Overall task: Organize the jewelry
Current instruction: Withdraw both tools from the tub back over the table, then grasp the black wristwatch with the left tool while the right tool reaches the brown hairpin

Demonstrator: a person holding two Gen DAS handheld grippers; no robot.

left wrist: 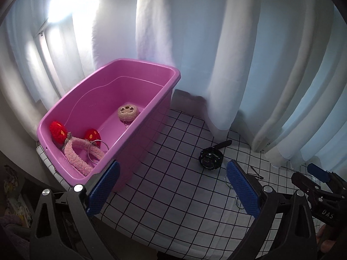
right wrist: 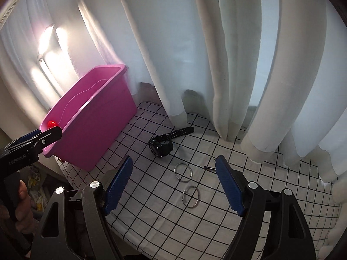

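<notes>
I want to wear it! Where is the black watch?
The black watch lies on the checked cloth, right of the pink tub, near the curtain, beyond two metal rings.

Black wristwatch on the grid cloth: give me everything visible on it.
The black wristwatch has a chunky round case of what looks like dull plastic or resin, and a perforated strap stretching away toward the white curtain. It lies tipped on the white black-grid tablecloth, dial turned toward the cameras, dial details too small to read. It sits apart from the pink plastic bin and the two metal rings. Neither gripper touches it.
</notes>
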